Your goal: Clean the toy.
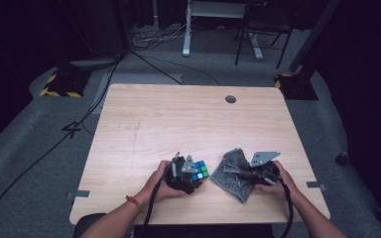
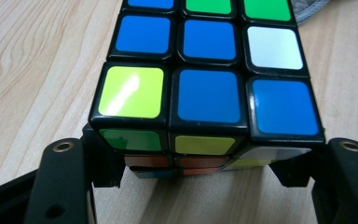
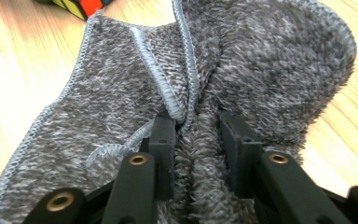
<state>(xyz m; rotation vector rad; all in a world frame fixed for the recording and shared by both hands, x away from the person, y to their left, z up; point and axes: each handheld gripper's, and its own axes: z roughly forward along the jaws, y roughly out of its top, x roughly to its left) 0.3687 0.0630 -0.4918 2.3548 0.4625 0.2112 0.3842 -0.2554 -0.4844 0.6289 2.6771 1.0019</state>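
Your left gripper has its jaws closed on the lower sides of the Rubik's cube, which sits between them at the near edge of the wooden surface, its mostly blue face turned up toward the gripper's camera. Whether the cube rests on the wood or is lifted just clear of it, you cannot tell from these views.

Your right gripper has its jaws pinched on a raised fold of the grey fleece cloth, narrowed down with the bunched pile and a stitched hem caught between them. The cloth lies crumpled just beside the cube, to its right, with a slim gap of bare wood between the two.

This looks like the step before wiping: both things are secured, not yet brought together. Next, you would likely carry the cloth across to the cube's face, keeping the left grip firm so the cube does not twist or slip under the rubbing.
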